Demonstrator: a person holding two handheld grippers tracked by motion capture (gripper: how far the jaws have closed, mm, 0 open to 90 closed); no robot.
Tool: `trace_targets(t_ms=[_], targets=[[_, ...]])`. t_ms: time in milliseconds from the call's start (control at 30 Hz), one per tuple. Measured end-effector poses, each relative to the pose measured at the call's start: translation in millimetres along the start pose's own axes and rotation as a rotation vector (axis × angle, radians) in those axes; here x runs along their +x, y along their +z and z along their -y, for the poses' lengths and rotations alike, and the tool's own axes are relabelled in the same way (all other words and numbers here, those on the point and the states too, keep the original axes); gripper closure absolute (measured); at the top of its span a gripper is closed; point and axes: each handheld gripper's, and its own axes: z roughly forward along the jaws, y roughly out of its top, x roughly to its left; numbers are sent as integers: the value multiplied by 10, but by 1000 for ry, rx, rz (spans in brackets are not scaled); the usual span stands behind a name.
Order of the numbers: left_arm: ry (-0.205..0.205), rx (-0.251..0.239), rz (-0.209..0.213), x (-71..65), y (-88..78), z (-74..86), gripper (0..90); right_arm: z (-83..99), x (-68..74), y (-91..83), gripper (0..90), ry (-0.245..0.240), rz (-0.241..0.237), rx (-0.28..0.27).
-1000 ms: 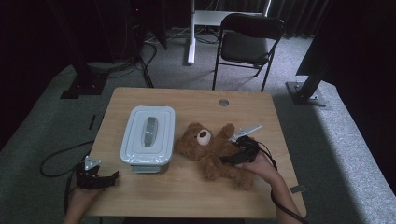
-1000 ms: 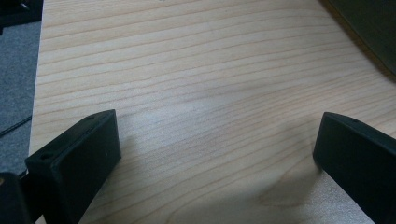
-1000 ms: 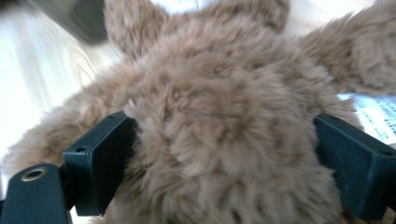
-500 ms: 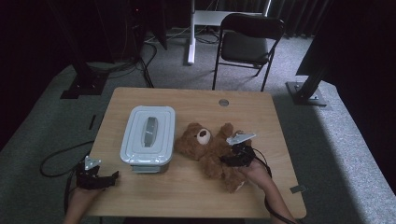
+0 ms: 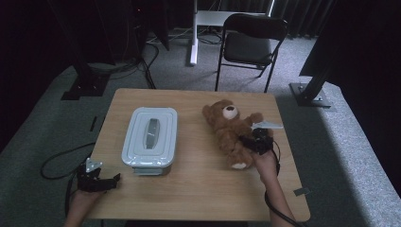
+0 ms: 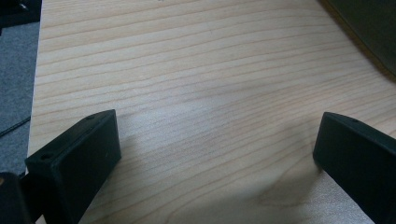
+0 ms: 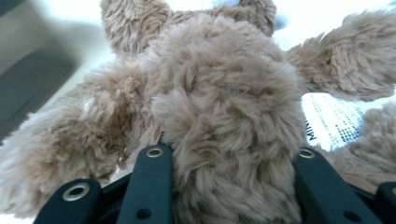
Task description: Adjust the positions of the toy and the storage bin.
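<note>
A brown teddy bear [image 5: 226, 128] is on the right half of the wooden table [image 5: 198, 189], its head towards the far edge. My right gripper [image 5: 250, 142] grips its body from the near right. In the right gripper view the jaws have just been closing and their pads press into the fur of the bear [image 7: 224, 116] on both sides of my right gripper [image 7: 231, 186]. A white label [image 7: 334, 119] shows beside the bear. My left gripper [image 5: 111, 179] rests at the table's front left corner. Its jaws stand wide apart over bare wood around my left gripper [image 6: 215, 158].
A grey lidded plastic box [image 5: 150, 137] stands left of the table's middle, between the two grippers. Behind the table are a black folding chair [image 5: 253, 42] and dark stands on grey carpet. Cables trail from both grippers.
The right gripper has closed on the bear and raised it. The bear's head has swung from pointing left to pointing towards the far edge. The left gripper has stayed put.
</note>
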Motion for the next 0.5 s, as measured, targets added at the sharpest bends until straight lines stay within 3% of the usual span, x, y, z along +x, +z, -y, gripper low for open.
trace_targets(t_ms=[167, 367, 500], targets=[[1, 0, 1, 1, 0, 0, 14, -239, -176, 40, 657, 68, 188, -27], [3, 0, 3, 2, 0, 0, 14, -422, -423, 281, 657, 225, 314, -34], [3, 0, 3, 2, 0, 0, 14, -520, -493, 450, 656, 274, 405, -22]])
